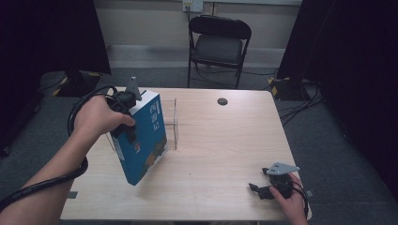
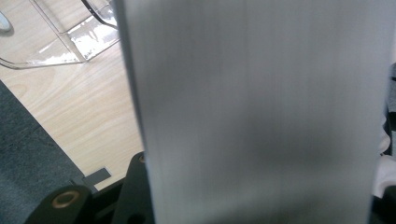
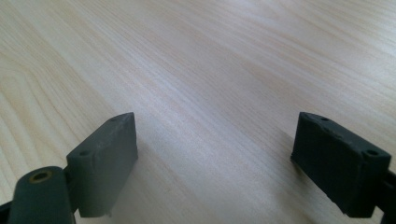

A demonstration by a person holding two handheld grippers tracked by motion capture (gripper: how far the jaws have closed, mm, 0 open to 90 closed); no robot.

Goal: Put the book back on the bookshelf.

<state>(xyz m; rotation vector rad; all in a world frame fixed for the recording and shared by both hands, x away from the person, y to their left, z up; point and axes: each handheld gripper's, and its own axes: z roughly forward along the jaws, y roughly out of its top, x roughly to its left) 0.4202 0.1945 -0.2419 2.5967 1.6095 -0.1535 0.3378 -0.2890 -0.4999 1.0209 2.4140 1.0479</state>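
left hand-held gripper (image 1: 126, 117): clamped on blue book (image 1: 143, 138), pages pressed between jaws | book: held tilted, lower corner touching desk (image 1: 220, 154), just beside clear acrylic stand (image 1: 171, 122) | right hand-held gripper (image 1: 258, 190): jaws spread, nothing between, rested low at desk's near right edge

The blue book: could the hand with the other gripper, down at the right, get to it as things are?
Probably yes. The right gripper rests open on the table, with bare wood between it and the blue book, which the left gripper holds tilted.
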